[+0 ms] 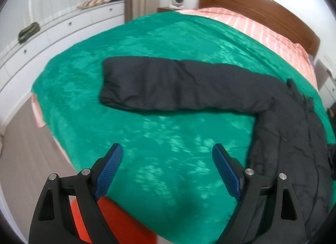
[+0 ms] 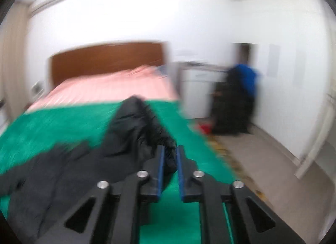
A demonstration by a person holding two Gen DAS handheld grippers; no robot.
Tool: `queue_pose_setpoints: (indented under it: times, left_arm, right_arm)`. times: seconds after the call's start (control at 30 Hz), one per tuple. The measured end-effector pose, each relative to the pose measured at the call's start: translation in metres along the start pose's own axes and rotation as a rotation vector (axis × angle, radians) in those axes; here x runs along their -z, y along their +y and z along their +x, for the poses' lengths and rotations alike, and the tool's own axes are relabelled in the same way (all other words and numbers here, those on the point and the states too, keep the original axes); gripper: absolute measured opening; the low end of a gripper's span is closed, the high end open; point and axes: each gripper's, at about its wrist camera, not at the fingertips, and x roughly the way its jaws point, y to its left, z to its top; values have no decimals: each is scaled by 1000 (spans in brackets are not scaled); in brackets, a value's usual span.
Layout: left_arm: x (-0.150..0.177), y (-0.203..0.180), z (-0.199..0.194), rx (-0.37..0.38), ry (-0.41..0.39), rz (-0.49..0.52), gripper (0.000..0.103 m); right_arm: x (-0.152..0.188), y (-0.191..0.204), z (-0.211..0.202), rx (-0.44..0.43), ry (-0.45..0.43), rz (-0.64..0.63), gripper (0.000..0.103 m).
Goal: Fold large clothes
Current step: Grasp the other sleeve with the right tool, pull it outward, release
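A large black padded jacket [image 1: 189, 84] lies on a green blanket [image 1: 147, 139] on the bed. One sleeve stretches left across the blanket; the body runs down the right side. My left gripper [image 1: 168, 149] is open and empty, above bare blanket in front of the sleeve. In the blurred right wrist view, my right gripper [image 2: 169, 149] is shut on a raised fold of the jacket [image 2: 138, 126], lifted off the green blanket [image 2: 52, 130]. The jacket's other part lies flat at the lower left.
The bed has a pink striped sheet [image 1: 252, 23] and a brown headboard [image 1: 262, 2]. White drawers [image 1: 52, 34] line the left wall. An orange object [image 1: 117, 218] lies near the bed's front edge. A dark pile with blue cloth [image 2: 237, 101] stands on the floor right of the bed.
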Motion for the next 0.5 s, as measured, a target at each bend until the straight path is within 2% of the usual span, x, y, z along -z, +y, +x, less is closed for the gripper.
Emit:
queue_pose_setpoints:
  times: [0.07, 0.13, 0.23, 0.3, 0.33, 0.4, 0.43, 0.47, 0.5]
  left_arm:
    - [4, -11, 2, 9, 12, 21, 88]
    - [8, -22, 4, 10, 25, 41, 88]
    - [11, -32, -1, 23, 29, 56, 88]
    - [12, -34, -7, 24, 23, 65, 88]
    - [11, -35, -10, 23, 19, 69, 88]
    - [11, -35, -14, 21, 12, 73, 88]
    - [11, -35, -16, 18, 11, 72, 88]
    - [10, -34, -16, 16, 12, 71, 88]
    - [11, -34, -16, 15, 15, 69, 88]
  right_arm:
    - [7, -61, -5, 117, 14, 54, 2]
    - [32, -106, 1, 175, 85, 117, 2]
    - [82, -139, 14, 193, 214, 178, 3]
    - [106, -152, 21, 169, 273, 232, 4]
    - [119, -161, 25, 136, 302, 277, 10]
    - [148, -175, 35, 38, 355, 407, 36]
    - [162, -185, 41, -28, 376, 498, 61]
    - [178, -193, 53, -88, 399, 606, 66]
    - [190, -196, 62, -110, 417, 675, 66]
